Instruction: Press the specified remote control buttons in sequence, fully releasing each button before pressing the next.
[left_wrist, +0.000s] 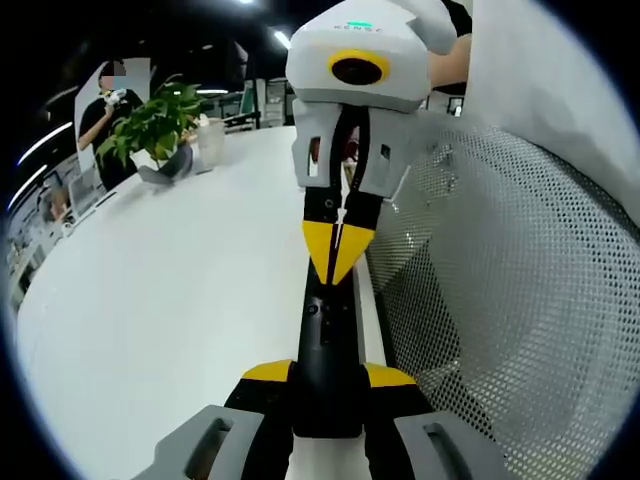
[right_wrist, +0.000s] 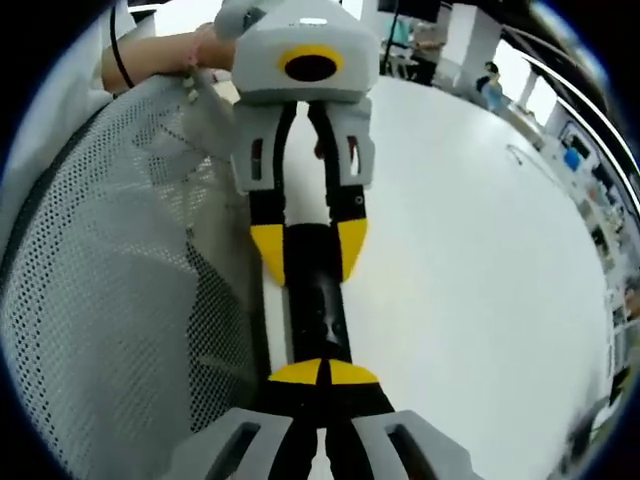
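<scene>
A long black remote control (left_wrist: 325, 335) is clamped between the yellow pads of my left gripper (left_wrist: 328, 375), which is shut on its near end. My right gripper (left_wrist: 338, 255) comes in from the top, jaws shut together, with its yellow tips pointing down onto the remote's upper face. In the right gripper view, the shut tips of my right gripper (right_wrist: 323, 372) meet on the remote (right_wrist: 318, 300), while my left gripper (right_wrist: 308, 250) grips its far end from both sides. Which button lies under the tips is hidden.
The white table (left_wrist: 180, 300) spreads to the left, with a potted plant (left_wrist: 155, 125) and a glass jar (left_wrist: 210, 140) at its far end. A white mesh chair back (left_wrist: 500, 300) stands close beside the remote. A person (left_wrist: 105, 100) stands far off.
</scene>
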